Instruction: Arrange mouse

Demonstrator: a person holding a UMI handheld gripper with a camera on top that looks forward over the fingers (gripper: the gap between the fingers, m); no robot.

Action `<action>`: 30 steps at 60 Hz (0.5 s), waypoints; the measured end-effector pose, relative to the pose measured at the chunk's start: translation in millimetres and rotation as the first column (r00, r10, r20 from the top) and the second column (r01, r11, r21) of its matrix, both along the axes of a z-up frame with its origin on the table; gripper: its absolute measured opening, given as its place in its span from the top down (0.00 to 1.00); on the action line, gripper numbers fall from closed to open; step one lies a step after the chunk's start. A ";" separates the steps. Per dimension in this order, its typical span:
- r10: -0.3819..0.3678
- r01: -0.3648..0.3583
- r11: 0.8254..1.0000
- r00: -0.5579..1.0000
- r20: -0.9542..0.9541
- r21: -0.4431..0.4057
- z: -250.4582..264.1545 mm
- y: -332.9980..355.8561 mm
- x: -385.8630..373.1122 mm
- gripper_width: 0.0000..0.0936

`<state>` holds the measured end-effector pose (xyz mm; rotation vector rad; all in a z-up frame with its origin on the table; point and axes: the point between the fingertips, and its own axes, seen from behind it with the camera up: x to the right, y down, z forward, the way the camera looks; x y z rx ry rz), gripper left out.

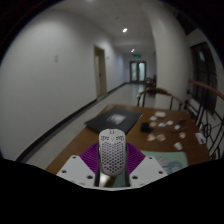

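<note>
My gripper (112,160) holds a white mouse (112,152) with a perforated honeycomb shell between its two purple pads (92,158). Both fingers press on the mouse's sides. The mouse is lifted above the wooden table (150,142), which lies beyond and below the fingers.
A dark flat mat or laptop-like slab (112,120) lies on the table beyond the mouse. Several small white items (165,126) lie on the table to the right. A black railing (205,125) stands at the right. A corridor with doors (137,70) runs ahead.
</note>
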<state>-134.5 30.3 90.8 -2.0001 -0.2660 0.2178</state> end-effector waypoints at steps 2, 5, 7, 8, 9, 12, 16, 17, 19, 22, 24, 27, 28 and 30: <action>-0.040 0.041 0.998 0.999 -0.024 0.044 24.9 -2.8 22.2 0.64; -0.105 0.108 0.990 0.994 -0.040 0.086 50.1 -1.8 59.6 0.64; -0.153 0.157 0.983 0.987 -0.045 0.095 53.5 -5.6 85.8 0.64; -0.176 0.180 0.979 0.983 -0.043 0.092 51.9 -8.2 97.7 0.64; -0.197 0.200 0.976 0.980 -0.038 0.085 47.0 -10.2 109.3 0.64; -0.244 0.244 0.969 0.970 -0.014 0.034 19.4 -17.0 136.7 0.64; -0.263 0.263 0.963 0.965 0.009 -0.056 -25.0 -22.2 150.2 0.64; -0.263 0.263 0.962 0.965 0.013 -0.077 -35.3 -23.3 150.5 0.64; -0.264 0.264 0.958 0.964 0.017 -0.113 -54.0 -25.1 150.9 0.64; -0.269 0.270 0.951 0.963 0.024 -0.153 -76.0 -25.7 150.0 0.64; -0.265 0.267 0.949 0.964 0.034 -0.165 -89.8 -32.8 148.3 0.64; -0.267 0.271 0.944 0.963 0.047 -0.189 -102.2 -28.4 147.5 0.64; -0.266 0.270 0.945 0.963 0.051 -0.186 -102.4 -27.0 147.2 0.64; -0.261 0.270 0.948 0.963 0.074 -0.171 -101.6 -24.2 148.8 0.64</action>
